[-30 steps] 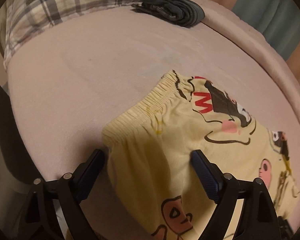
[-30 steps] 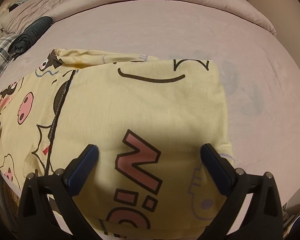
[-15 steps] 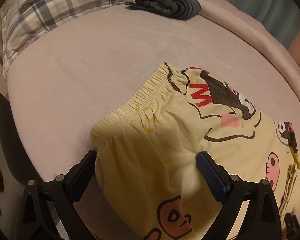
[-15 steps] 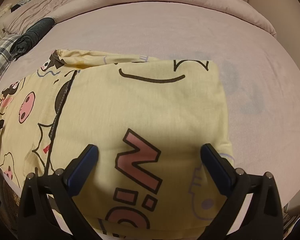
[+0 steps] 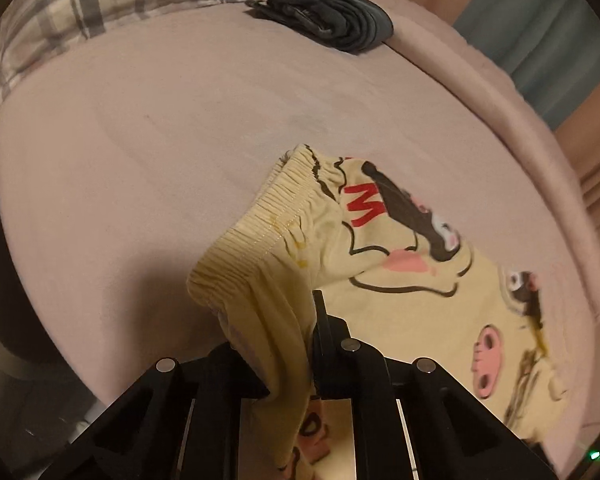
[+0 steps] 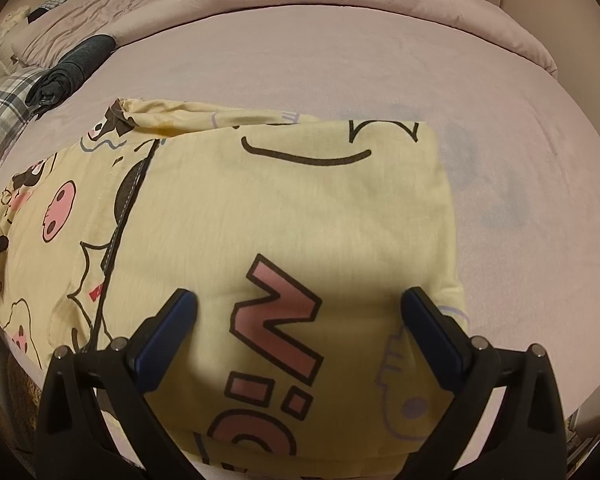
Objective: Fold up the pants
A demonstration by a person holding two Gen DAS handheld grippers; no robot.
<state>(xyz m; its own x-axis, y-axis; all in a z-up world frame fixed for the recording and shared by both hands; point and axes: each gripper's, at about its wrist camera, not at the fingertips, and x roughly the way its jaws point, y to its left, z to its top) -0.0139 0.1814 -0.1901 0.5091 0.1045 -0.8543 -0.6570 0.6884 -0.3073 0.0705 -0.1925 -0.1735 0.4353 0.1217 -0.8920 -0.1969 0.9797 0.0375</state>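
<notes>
Yellow cartoon-print pants (image 6: 292, 208) lie flat on the pink bed (image 6: 380, 60), with the elastic waistband (image 5: 260, 232) at the left end. The left tool (image 5: 284, 340) has just been closing, and its jaws now pinch a bunched fold of the waistband corner, lifted off the sheet. The right tool (image 6: 300, 312) hovers with jaws wide apart over the folded right end, gripping nothing. A dark folded garment (image 5: 328, 16) sits far off beside a plaid pillow (image 5: 100, 4).
</notes>
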